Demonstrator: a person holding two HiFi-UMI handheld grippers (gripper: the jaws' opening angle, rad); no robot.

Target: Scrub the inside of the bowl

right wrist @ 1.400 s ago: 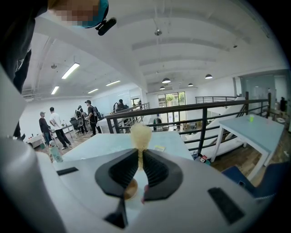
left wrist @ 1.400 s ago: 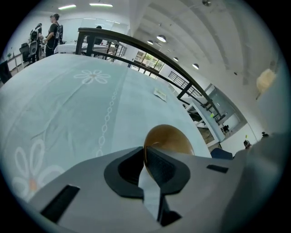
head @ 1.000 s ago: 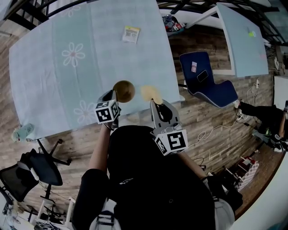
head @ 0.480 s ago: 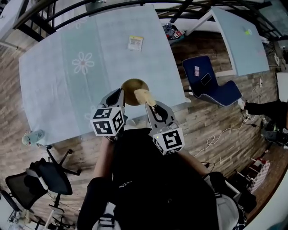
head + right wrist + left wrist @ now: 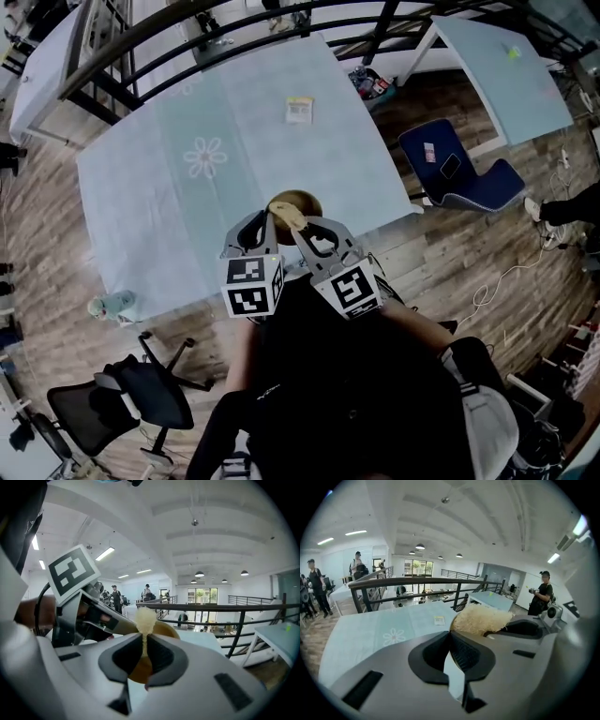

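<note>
The head camera sits above the person's black-clad shoulders and looks steeply down on the table (image 5: 187,178), with both grippers close beneath it. The camera on the left gripper (image 5: 266,217) rides low behind its jaws and faces almost level across the table toward the railing (image 5: 417,580). The one on the right gripper (image 5: 300,228) faces the same railing. All three views share the scrub pad (image 5: 286,215), which sits very near both gripper lenses. The bowl (image 5: 306,200) shows plainly from the head and right gripper views.

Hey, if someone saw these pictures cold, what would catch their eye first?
The two grippers meeting close before the person: the left gripper holds a brown bowl by its rim, and the right gripper pinches a pale fibrous scrubber at the bowl. Behind them spreads a light blue tablecloth with white flowers.
</note>
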